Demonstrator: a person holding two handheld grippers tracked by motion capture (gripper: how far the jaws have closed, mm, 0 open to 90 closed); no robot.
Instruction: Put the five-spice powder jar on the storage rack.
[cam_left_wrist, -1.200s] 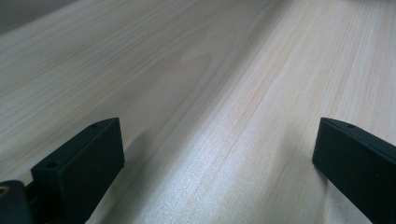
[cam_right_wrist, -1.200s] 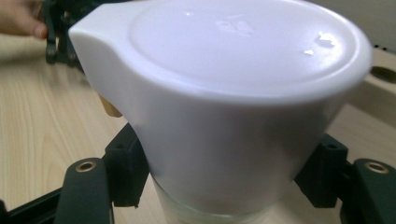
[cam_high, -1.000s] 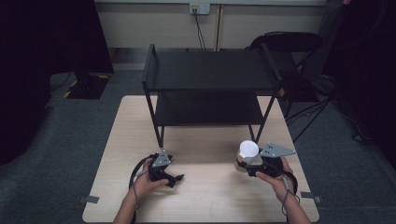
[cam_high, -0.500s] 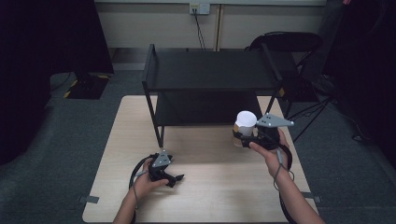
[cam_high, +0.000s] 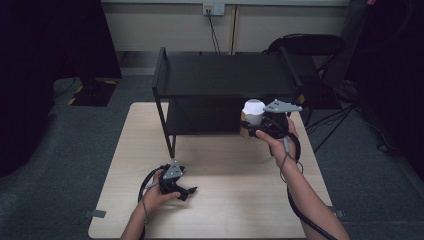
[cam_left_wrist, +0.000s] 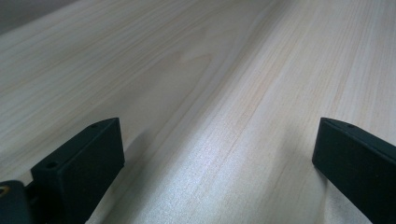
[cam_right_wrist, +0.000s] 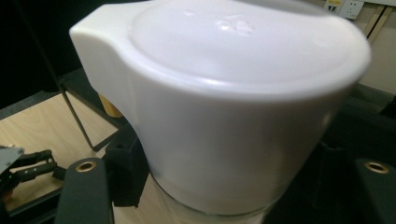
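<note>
Jar (cam_high: 253, 113), white-lidded, pinched in my right gripper (cam_high: 248, 131) at 2 o'clock by the shelf (cam_high: 225, 75); my left gripper (cam_high: 189, 191) rests spread at 7.

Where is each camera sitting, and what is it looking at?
High view: above the person's side, looking down on the table, black shelf, both forearms.
Left gripper view: on the left gripper, facing bare tabletop between open jaws.
Right gripper view: on the right gripper, facing its white-lidded jar.
Shared: that jar, in the high view too.
</note>
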